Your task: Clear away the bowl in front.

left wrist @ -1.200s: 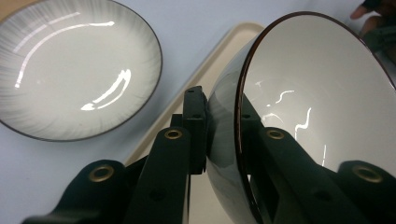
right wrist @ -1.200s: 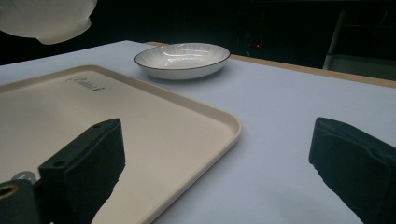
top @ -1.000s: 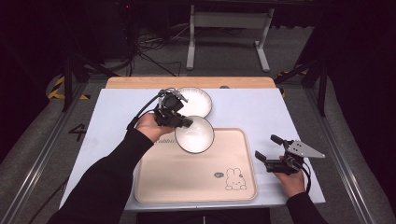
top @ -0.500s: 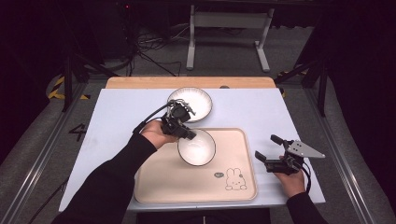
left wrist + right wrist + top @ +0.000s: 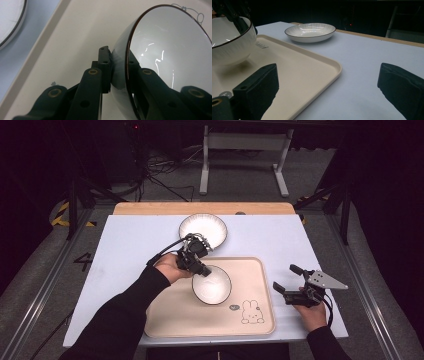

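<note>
A white bowl point(image 5: 213, 286) with a dark rim is low over the beige tray point(image 5: 175, 316), tilted; I cannot tell whether its base touches the tray. My left gripper point(image 5: 200, 269) is shut on the bowl's rim at its far-left side. In the left gripper view one jaw is inside the bowl point(image 5: 172, 55) and one outside, with my left gripper point(image 5: 119, 59) pinching the wall. My right gripper point(image 5: 283, 276) rests open on the table right of the tray, holding nothing. Between its wide jaws, the right gripper view point(image 5: 332, 82) shows the bowl point(image 5: 229, 42) and the tray's corner point(image 5: 312, 67).
A second white dish, a shallow plate point(image 5: 202, 229), sits on the pale blue table cover beyond the tray, also seen as the plate point(image 5: 310, 31). A rabbit drawing point(image 5: 251, 312) marks the tray's near right corner. Metal frames stand behind the table.
My left gripper has carried the bowl down and toward the near right, from above the tray's far edge to low over its middle. The right gripper has stayed still.
</note>
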